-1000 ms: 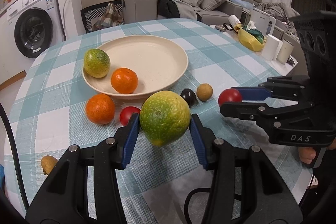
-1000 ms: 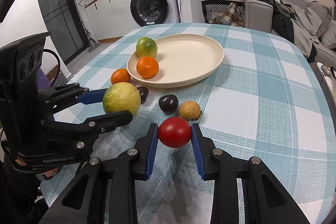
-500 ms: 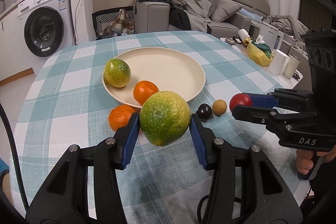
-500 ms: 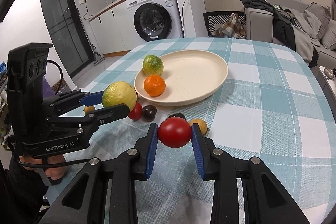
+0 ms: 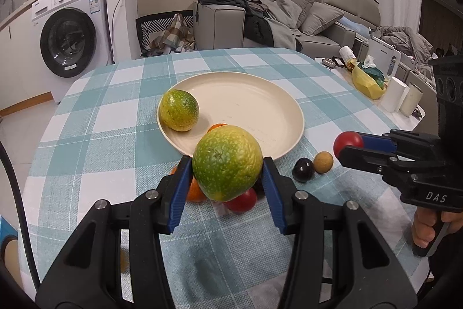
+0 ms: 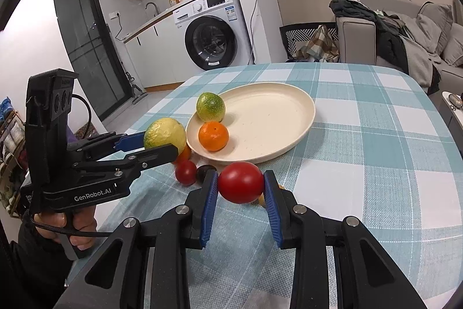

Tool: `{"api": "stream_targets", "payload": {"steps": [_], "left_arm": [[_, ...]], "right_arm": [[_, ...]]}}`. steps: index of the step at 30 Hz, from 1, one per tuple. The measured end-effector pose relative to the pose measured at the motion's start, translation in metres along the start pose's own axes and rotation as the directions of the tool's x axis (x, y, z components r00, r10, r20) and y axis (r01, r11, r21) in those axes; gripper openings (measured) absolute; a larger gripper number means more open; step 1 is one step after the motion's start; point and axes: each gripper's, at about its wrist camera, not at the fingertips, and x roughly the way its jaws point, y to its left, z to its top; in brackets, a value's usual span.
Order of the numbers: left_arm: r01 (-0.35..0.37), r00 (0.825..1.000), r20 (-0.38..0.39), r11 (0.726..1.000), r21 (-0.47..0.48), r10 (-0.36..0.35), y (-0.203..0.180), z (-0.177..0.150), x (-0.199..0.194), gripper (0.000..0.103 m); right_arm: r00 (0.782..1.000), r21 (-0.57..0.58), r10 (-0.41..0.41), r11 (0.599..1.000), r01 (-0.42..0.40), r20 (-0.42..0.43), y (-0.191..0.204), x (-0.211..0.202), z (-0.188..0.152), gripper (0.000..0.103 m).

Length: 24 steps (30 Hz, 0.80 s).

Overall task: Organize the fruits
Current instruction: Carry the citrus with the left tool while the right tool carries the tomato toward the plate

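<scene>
Holding a green citrus (image 5: 179,110) and an orange (image 6: 213,135), the plate (image 5: 269,109).

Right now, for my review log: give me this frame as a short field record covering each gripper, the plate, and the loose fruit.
left gripper: shut on a large green-yellow citrus, held above the table
right gripper: shut on a red tomato, also lifted
plate: cream, holds a smaller green citrus and an orange
loose on tablecloth: second orange, second red tomato, dark round fruit, small tan fruit
</scene>
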Motion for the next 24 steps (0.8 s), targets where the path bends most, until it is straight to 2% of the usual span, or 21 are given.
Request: {"api": "stream_targets", "payload": {"steps": [24], "left_arm": [[-0.068, 0.998, -0.008, 0.997, -0.036, 0.068, 0.028, 0.018, 0.030, 0.045]], "right_arm": [[1.000, 0.009, -0.006, 1.000, 0.006, 0.016, -0.011, 0.024, 0.024, 0.033]]}}
